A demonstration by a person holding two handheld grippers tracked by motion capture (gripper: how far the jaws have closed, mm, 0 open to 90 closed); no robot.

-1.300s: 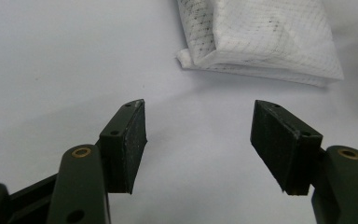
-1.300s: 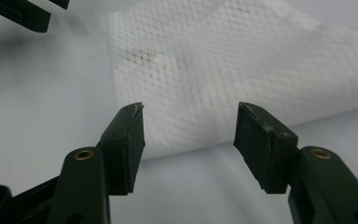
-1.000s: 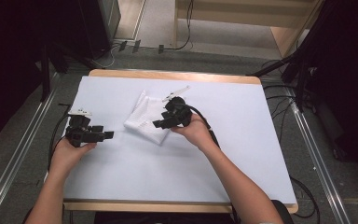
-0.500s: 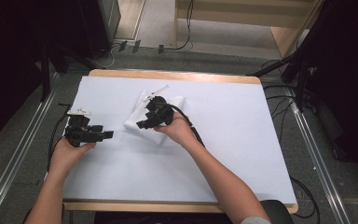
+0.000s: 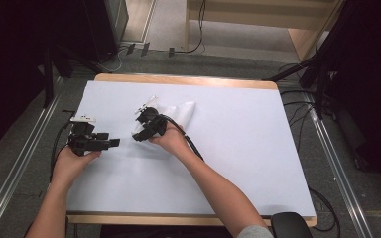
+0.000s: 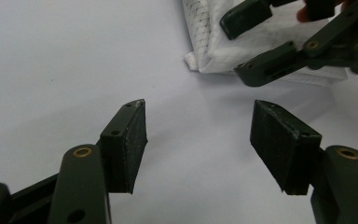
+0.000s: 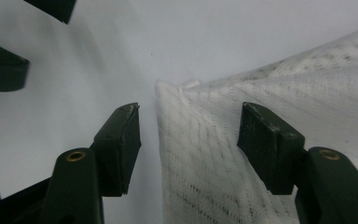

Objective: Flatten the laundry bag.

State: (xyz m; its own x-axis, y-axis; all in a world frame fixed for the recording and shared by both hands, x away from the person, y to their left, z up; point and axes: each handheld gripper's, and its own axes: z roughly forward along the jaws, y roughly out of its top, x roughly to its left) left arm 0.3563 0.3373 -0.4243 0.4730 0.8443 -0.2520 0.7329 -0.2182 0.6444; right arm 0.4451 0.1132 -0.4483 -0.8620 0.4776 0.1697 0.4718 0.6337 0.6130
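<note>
Now the white cloth [image 5: 171, 113] lies crumpled on the far left part of the white table [image 5: 258, 148], its near corner showing in the left gripper view [image 6: 214, 51]. Over that corner sits the right gripper [image 5: 140, 135], jaws spread wide, one on each side of the cloth's edge [image 7: 200, 154] without pinching it. Left of it, just apart, the left gripper [image 5: 113, 143] hovers above bare tabletop, jaws also wide and holding nothing.
</note>
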